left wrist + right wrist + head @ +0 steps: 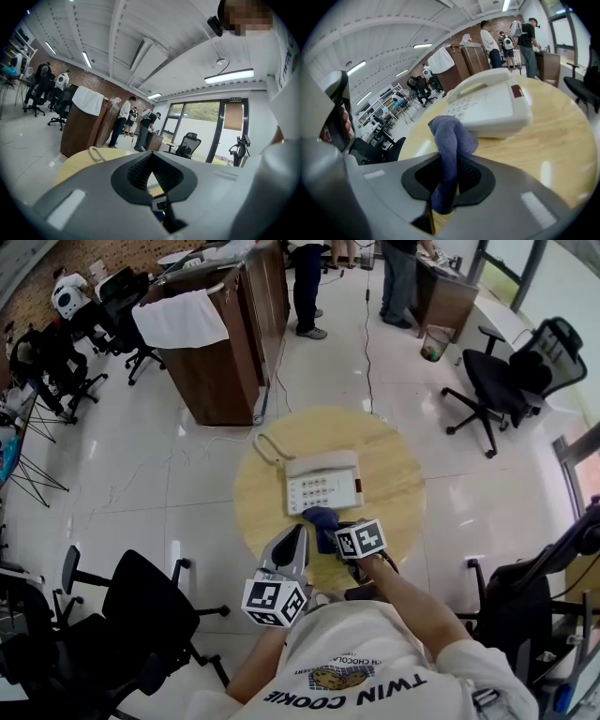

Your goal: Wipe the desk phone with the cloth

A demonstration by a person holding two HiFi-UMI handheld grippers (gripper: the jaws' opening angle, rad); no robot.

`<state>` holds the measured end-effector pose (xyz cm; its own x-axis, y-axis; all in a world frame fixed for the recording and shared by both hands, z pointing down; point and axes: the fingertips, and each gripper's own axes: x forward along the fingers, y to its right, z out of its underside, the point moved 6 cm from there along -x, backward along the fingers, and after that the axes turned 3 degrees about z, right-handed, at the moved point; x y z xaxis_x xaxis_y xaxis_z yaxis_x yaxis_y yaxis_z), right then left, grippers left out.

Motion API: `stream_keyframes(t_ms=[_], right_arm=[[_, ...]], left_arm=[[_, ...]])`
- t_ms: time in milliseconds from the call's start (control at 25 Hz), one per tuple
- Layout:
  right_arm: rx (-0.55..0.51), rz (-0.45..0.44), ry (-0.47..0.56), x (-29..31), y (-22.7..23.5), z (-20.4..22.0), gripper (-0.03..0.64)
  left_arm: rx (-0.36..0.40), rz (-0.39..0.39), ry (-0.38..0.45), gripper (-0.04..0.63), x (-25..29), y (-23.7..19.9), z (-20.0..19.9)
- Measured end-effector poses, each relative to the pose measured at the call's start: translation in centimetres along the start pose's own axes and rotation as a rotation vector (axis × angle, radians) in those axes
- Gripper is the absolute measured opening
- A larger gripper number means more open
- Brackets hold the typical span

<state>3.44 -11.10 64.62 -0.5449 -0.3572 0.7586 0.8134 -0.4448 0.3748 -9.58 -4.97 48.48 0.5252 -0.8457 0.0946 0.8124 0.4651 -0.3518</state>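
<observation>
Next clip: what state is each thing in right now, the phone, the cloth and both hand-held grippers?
Desk phone: flat on the round table, handset in its cradle.
Cloth: bunched, clamped at one end, lying at the phone's near edge.
Right hand-held gripper: shut on the cloth.
Left hand-held gripper: shut, empty, clear of the phone.

White push-button desk phone [323, 482] on a round pale wooden bench [394, 474], a crumpled blue cloth [322, 519] just beside its near edge.

On the table [398, 460], cloth [322, 520] lies before phone [322, 480].
</observation>
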Motion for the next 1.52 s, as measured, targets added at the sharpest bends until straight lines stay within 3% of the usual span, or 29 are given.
stream_keyframes(t_ms=[240,720,1200,1520], right_arm=[[0.051,0.059,0.021,-2.0,3.1,0.6,0.063],[0.133,0.124,0.066,-4.8,7.5,1.6,0.063],[0.325,0.186,0.145,-7.0,12.7,1.4,0.064],[0.291,0.159,0.130,-5.4,13.4,-1.3,0.063]], left_arm=[[0.005,0.048,-0.016,-0.008,0.8,1.5,0.5],[-0.003,0.047,-0.022,-0.008,0.7,2.3,1.1],[-0.008,0.036,-0.035,-0.008,1.8,2.4,1.5],[-0.008,0.023,-0.031,-0.008,3.9,2.1,1.2]])
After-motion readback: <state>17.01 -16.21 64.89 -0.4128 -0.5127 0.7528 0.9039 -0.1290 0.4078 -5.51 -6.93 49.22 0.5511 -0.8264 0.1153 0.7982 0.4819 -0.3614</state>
